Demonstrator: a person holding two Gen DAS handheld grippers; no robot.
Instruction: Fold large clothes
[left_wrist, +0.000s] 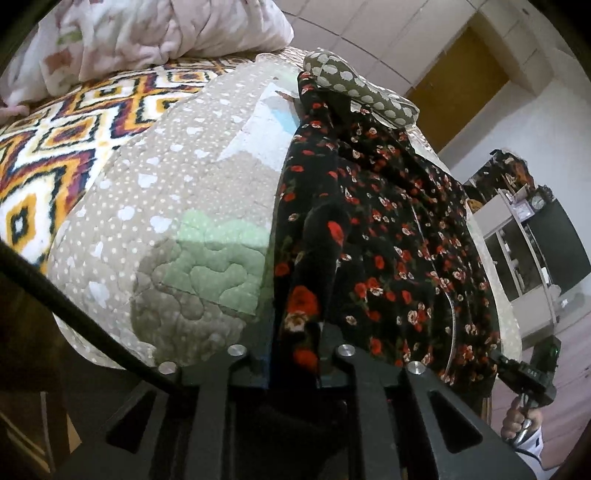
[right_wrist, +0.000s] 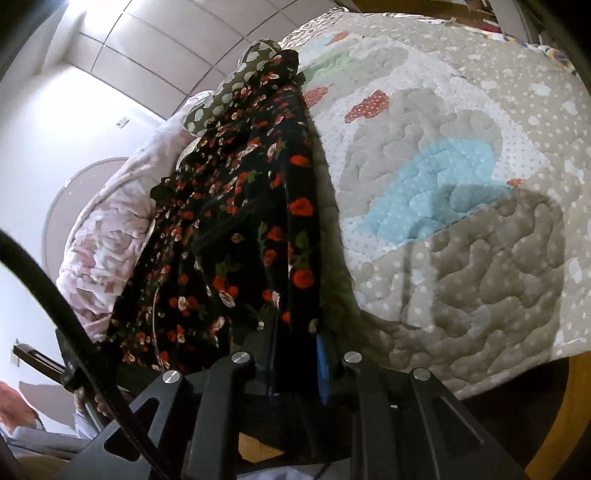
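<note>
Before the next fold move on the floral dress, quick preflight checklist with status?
1. Left gripper shut on the dress: ok, floral cloth sits between its fingers.
2. Right gripper shut on the dress: ok, cloth runs between its fingers.
3. Dress lies flat on the quilt: not ok, it is bunched and creased lengthwise.
4. Far end free: not ok, a polka-dot cloth lies at that end, touching the dress.
5. Landing area on the quilt beside the dress: ok, bare patchwork shows in both views.
6. Left cable away from the cloth: ok.
</note>
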